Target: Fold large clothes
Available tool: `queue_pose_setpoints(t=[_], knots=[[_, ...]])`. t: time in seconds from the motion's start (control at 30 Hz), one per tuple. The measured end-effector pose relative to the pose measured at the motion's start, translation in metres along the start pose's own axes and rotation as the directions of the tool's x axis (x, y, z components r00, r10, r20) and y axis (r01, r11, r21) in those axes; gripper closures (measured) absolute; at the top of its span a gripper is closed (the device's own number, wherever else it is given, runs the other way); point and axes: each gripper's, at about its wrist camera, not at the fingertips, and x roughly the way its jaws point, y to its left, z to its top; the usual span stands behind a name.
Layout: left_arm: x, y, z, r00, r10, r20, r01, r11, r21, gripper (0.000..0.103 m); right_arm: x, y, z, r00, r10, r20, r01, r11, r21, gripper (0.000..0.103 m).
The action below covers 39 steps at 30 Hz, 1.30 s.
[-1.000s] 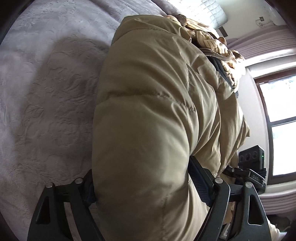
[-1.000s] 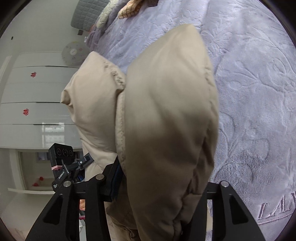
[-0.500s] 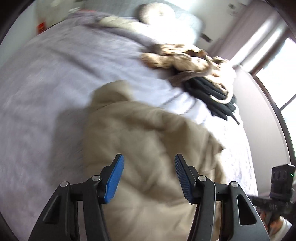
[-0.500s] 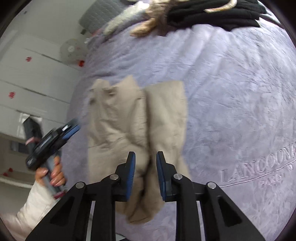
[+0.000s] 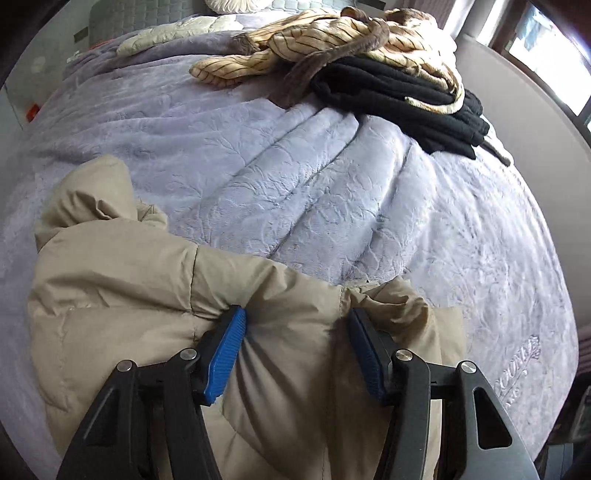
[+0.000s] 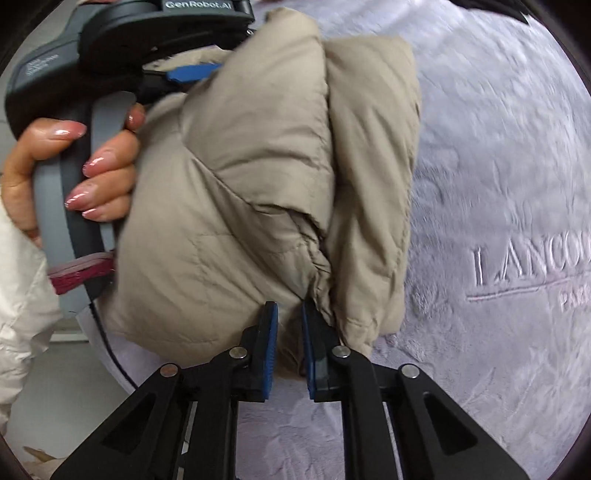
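Left wrist view: left claw (image 5: 295,350) angled steeply down, blue pads (image 5: 225,354) about half apart and pressed into a thick bunched fold of the beige puffer jacket (image 5: 122,280). Jacket spread below and left of the claw on the lilac bedspread (image 5: 332,192), its hood up and to the left. Well beyond the claw, at the far side of the bed, a pile of black clothes (image 5: 399,96) under a tan striped garment (image 5: 332,33).

Right wrist view: right claw (image 6: 288,332) also tipped steeply down, jaws closing, nearly together, with a thin pinch of jacket (image 6: 258,177) edge between the pads. Folded jacket bulked directly ahead of the claw, on the bedspread (image 6: 498,166). Up and left of it, a hand (image 6: 74,162) wrapped around the grey handle of the left claw (image 6: 192,72), whose blue pad presses the jacket's far side; white sleeve (image 6: 22,295) at the left edge.
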Motion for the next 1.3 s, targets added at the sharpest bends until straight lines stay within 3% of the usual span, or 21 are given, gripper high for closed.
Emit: queue_pose_setpoints(t=[0.1, 0.3, 0.53, 0.8, 0.97, 1.03, 1.2, 1.23, 1.27, 1.3], knots=[[0.011, -0.012, -0.002, 0.999, 0.032, -0.003, -0.032, 0.999, 0.032, 0.044, 0.012, -0.011, -0.007, 1.000, -0.004, -0.005, 0.004, 1.000, 0.012, 0.101], [0.014, -0.015, -0.003, 0.999, 0.043, -0.003, -0.043, 0.998, 0.053, 0.044, 0.022, -0.017, -0.010, 1.000, 0.004, -0.011, -0.004, 1.000, 0.016, 0.102], [0.006, -0.014, -0.002, 0.999, 0.041, -0.015, -0.040, 0.998, 0.058, 0.044, 0.029, -0.026, 0.016, 1.000, 0.008, -0.026, -0.007, 0.999, 0.045, 0.102], [-0.028, -0.011, -0.006, 0.999, 0.038, -0.011, -0.038, 0.998, 0.051, 0.044, 0.026, -0.024, 0.020, 0.999, -0.007, -0.031, 0.008, 0.998, 0.055, 0.102], [-0.078, 0.003, -0.028, 0.997, 0.042, 0.062, -0.047, 0.996, 0.072, 0.044, 0.015, -0.017, 0.024, 0.999, -0.028, -0.043, 0.031, 0.997, 0.068, 0.101], [-0.091, 0.015, -0.042, 0.996, 0.057, 0.067, -0.061, 0.997, 0.056, 0.044, -0.002, -0.008, 0.022, 1.000, -0.027, -0.013, 0.028, 0.998, 0.050, 0.096], [-0.106, 0.056, -0.081, 0.991, 0.134, 0.023, -0.133, 0.990, -0.051, 0.044, -0.055, 0.010, 0.032, 0.991, 0.015, 0.131, -0.015, 1.000, 0.000, 0.095], [-0.107, 0.061, -0.089, 0.989, 0.149, 0.015, -0.147, 0.987, -0.071, 0.044, -0.062, 0.012, 0.038, 0.988, 0.018, 0.153, -0.017, 1.000, -0.006, 0.091], [-0.109, 0.068, -0.097, 0.987, 0.163, 0.008, -0.161, 0.982, -0.095, 0.044, -0.069, 0.014, 0.044, 0.985, 0.013, 0.174, -0.012, 1.000, -0.009, 0.073], [-0.110, 0.074, -0.103, 0.985, 0.170, 0.004, -0.168, 0.978, -0.119, 0.044, -0.074, 0.016, 0.054, 0.980, 0.012, 0.198, -0.011, 1.000, -0.009, 0.041]])
